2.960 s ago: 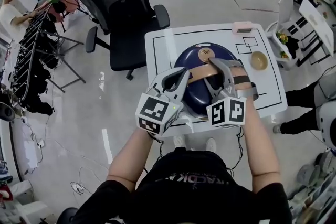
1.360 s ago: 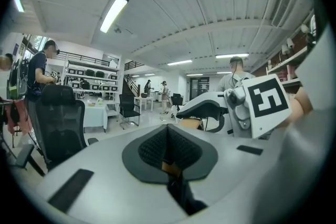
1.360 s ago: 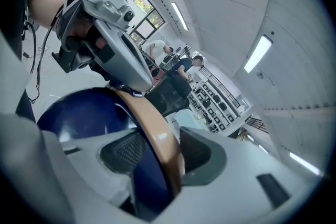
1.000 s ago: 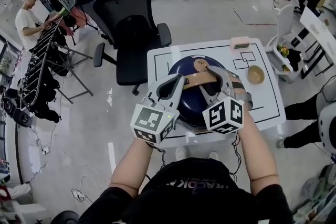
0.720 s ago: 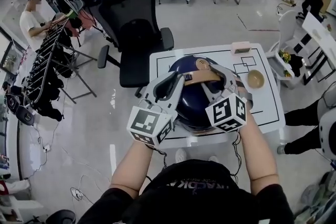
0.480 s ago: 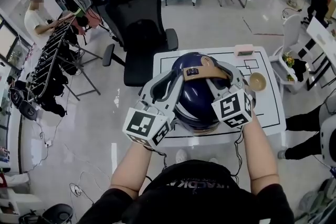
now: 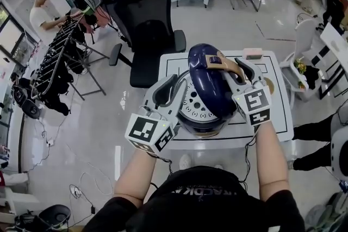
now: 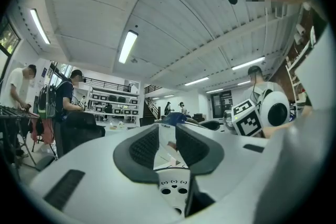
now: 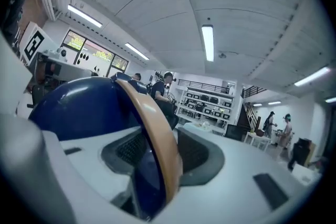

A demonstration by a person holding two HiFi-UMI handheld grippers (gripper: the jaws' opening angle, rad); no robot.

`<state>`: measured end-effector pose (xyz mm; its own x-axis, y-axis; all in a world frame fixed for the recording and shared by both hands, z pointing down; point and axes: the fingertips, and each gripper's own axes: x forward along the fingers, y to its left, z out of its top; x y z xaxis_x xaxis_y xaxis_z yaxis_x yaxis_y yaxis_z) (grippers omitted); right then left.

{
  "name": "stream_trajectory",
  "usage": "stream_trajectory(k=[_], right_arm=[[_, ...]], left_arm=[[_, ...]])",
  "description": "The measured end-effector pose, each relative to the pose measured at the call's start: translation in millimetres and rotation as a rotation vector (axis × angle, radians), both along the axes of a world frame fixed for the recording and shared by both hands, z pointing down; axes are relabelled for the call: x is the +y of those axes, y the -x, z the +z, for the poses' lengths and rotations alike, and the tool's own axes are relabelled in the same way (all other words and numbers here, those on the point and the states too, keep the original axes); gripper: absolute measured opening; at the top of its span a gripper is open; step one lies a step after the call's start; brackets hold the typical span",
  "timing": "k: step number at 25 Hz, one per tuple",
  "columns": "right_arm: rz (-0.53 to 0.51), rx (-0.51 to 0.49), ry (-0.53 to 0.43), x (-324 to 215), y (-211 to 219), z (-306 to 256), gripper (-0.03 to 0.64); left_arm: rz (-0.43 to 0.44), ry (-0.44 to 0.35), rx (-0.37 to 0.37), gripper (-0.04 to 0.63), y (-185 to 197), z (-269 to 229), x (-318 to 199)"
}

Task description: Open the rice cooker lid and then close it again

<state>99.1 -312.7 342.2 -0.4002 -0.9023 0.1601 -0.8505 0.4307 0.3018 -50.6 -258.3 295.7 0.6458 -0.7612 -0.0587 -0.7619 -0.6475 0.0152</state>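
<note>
The dark blue rice cooker lid (image 7: 209, 81) stands swung up, almost upright, over the cooker body (image 7: 202, 126). Its perforated inner plate (image 7: 194, 106) faces left. My right gripper (image 7: 235, 67) is shut on the lid's tan handle (image 7: 222, 61), and its jaws have just been closing on it. In the right gripper view the tan handle (image 9: 153, 126) runs between the pads, with the blue lid (image 9: 79, 105) at left. My left gripper (image 7: 179, 84) hovers beside the cooker's left side. Its jaws have just been opening and nothing is between them (image 8: 167, 147).
The cooker sits on a small white table (image 7: 278, 117) with black line markings. A pink box (image 7: 252, 53) lies at its far edge and a wooden bowl (image 7: 270, 85) sits right of my right gripper. A black office chair (image 7: 144, 24) stands behind the table. People work at a rack far left.
The lid has swung from closed to nearly upright, and my right gripper rose with the handle. My left gripper has drawn away from the lid, and its jaws have parted.
</note>
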Motion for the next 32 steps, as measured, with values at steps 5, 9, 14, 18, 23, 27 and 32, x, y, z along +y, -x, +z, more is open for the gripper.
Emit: stream_trajectory(k=[5, 9, 14, 18, 23, 27, 32], right_arm=[[0.016, -0.114, 0.002, 0, -28, -3, 0.178], [0.026, -0.187, 0.011, 2, -48, -5, 0.172], [0.042, -0.267, 0.028, 3, -77, -4, 0.161], [0.041, -0.293, 0.035, 1, -115, 1, 0.149], [0.029, -0.307, 0.041, 3, -125, 5, 0.141], [0.022, -0.313, 0.049, 4, -122, 8, 0.133], [-0.001, -0.325, 0.053, 6, -119, 11, 0.132]], left_arm=[[0.005, 0.021, 0.000, 0.106, -14, 10, 6], [0.012, 0.040, 0.000, 0.107, -27, 17, 11], [0.015, 0.057, 0.002, 0.107, -47, 23, 16], [0.018, 0.076, -0.006, 0.110, -84, 32, 15], [0.017, 0.093, -0.012, 0.112, -99, 40, 18], [0.005, 0.106, -0.011, 0.114, -96, 44, 22], [-0.011, 0.124, -0.007, 0.114, -97, 51, 28]])
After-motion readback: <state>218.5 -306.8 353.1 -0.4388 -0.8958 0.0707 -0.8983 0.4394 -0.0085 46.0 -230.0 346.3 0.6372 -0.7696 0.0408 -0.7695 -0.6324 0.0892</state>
